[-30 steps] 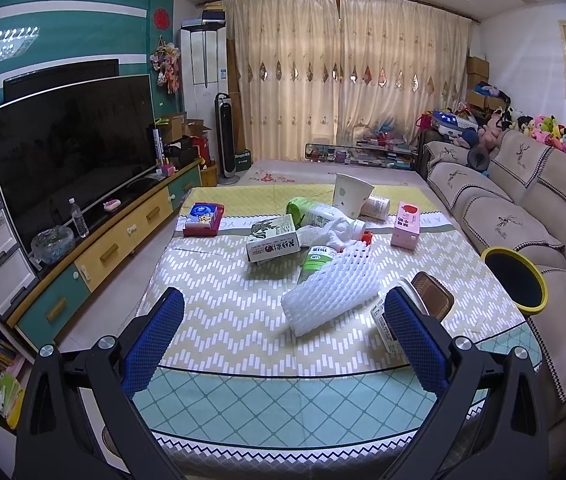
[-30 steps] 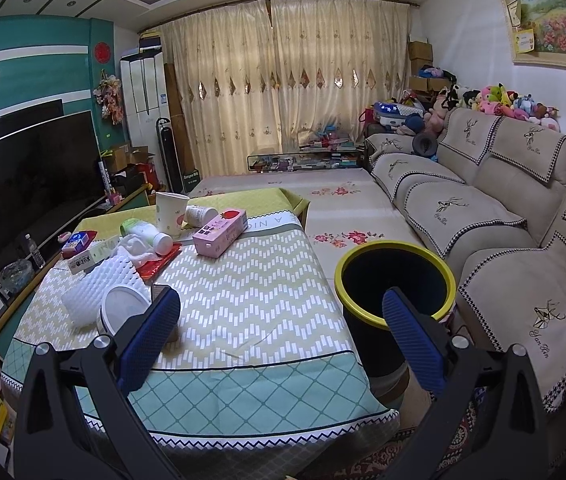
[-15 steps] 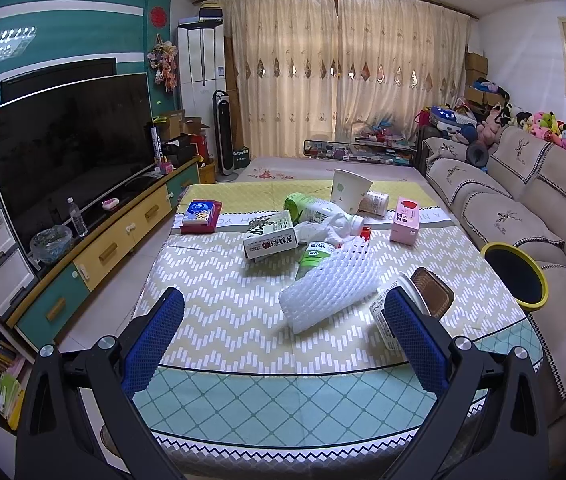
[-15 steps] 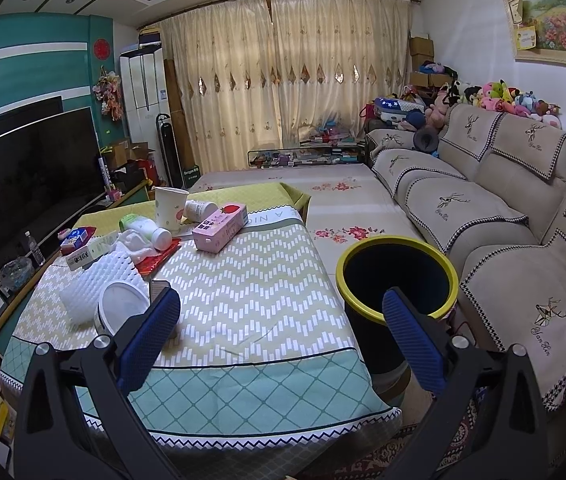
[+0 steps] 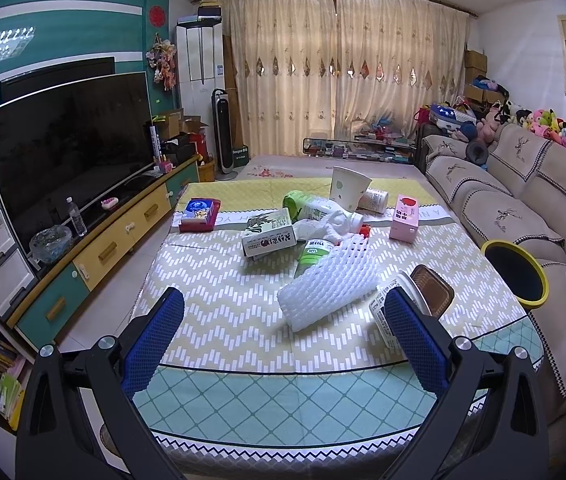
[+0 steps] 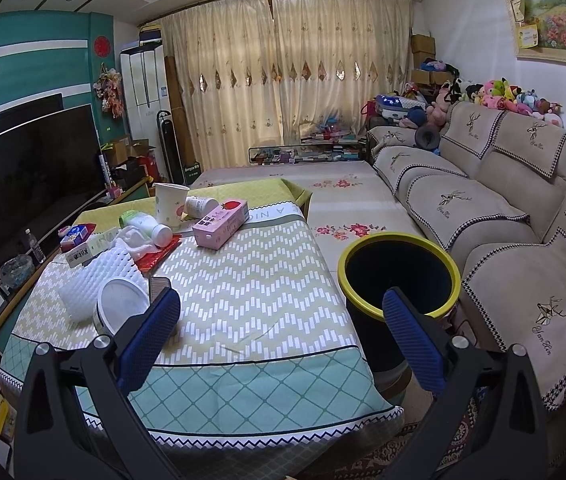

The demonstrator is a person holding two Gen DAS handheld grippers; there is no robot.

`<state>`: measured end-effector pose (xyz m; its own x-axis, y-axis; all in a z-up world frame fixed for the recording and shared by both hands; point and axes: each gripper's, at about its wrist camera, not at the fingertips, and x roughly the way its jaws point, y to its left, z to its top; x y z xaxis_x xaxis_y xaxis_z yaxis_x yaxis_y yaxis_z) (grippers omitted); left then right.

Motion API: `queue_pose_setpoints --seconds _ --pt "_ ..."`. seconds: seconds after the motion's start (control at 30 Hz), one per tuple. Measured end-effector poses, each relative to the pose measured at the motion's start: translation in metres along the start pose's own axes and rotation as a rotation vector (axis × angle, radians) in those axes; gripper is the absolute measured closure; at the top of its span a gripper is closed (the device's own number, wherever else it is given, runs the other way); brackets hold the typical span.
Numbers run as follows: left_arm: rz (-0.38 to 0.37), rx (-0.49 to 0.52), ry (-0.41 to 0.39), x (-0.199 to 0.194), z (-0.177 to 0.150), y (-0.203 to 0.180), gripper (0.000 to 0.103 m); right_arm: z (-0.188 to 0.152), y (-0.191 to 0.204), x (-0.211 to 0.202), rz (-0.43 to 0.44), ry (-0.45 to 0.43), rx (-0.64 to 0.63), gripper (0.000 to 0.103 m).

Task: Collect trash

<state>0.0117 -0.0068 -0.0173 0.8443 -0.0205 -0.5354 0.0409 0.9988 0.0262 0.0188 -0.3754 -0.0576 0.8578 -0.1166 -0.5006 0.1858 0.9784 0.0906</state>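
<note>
- The trash lies in a loose cluster on the table [image 5: 219,320], mostly toward its middle and far half: a white foam net sleeve [image 5: 329,286], a white tub [image 6: 121,310] on its side just beside the sleeve, a green-capped bottle [image 5: 315,250], a small carton [image 5: 269,236], crumpled white paper [image 5: 323,226], a paper cup [image 5: 349,192] and a pink carton [image 5: 404,218].
- Nothing has been picked up; judged from the layout, the task is at its start.
- The bin [image 6: 399,276], dark with a yellow rim, stands on the floor just beside the table's right edge, between table and sofa [image 6: 495,216]. That position appears chosen for short drops from the table. Its visible interior looks empty; the bottom is not fully seen.
- The left gripper [image 5: 283,338] is spread wide, holding nothing, aimed over the near table edge toward the sleeve and tub.
- The right gripper [image 6: 281,340] is likewise spread and empty, hovering over the table's near right corner with the bin behind its right finger.
- The tub looks empty from its open face.
</note>
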Motion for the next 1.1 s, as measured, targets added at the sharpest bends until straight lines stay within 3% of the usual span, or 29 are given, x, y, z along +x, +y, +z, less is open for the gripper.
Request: queue_pose_setpoints --seconds 0.57,0.9,0.97,1.03,1.1 --pt "-0.006 0.001 0.022 0.011 -0.003 -0.001 0.004 -0.005 0.001 0.011 0.0 0.029 0.002 0.006" --pt "-0.018 -0.009 0.031 0.022 -0.006 0.0 0.004 -0.005 0.014 0.035 0.091 0.085 0.008 0.006" --pt "-0.014 -0.008 0.033 0.025 -0.007 0.0 0.004 -0.007 0.023 0.044 0.145 0.109 0.01 0.011" --pt "-0.014 -0.01 0.036 0.028 -0.007 0.001 0.004 -0.008 0.035 0.057 0.204 0.151 0.0 0.03" --pt "-0.017 -0.013 0.04 0.031 -0.008 0.002 0.004 -0.009 0.047 0.066 0.232 0.172 -0.008 0.041"
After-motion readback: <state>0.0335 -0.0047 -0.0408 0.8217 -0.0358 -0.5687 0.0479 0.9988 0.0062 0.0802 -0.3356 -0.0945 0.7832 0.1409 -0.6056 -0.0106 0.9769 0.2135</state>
